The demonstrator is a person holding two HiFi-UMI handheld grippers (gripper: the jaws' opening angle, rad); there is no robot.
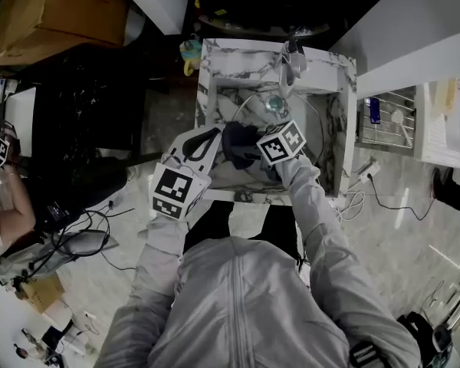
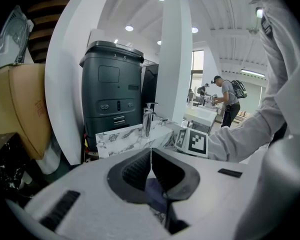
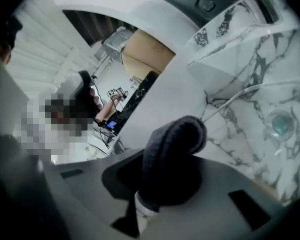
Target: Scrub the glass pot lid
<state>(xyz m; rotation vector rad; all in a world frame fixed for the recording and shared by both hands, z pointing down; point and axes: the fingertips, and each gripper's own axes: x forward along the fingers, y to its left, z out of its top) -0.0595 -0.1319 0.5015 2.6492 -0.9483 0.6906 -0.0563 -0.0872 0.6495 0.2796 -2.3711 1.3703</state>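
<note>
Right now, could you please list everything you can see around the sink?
sink: one, white marble, centre
faucet: one, chrome, at the sink's back
glass lid: one, clear, in the basin
cloth: one, dark grey, in the right tongs
bin: one, black, behind the sink
cardboard box: one, brown, far left
wire rack: one, metal, right of the sink
cables: several, black, floor at left
left tongs: one, white, shut, apparently on the lid's rim
right tongs: one, white, shut on the cloth

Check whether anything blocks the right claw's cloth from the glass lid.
Nothing visible does. The right claw is shut on the dark cloth, and the glass lid lies uncovered in the sink just ahead.
</note>
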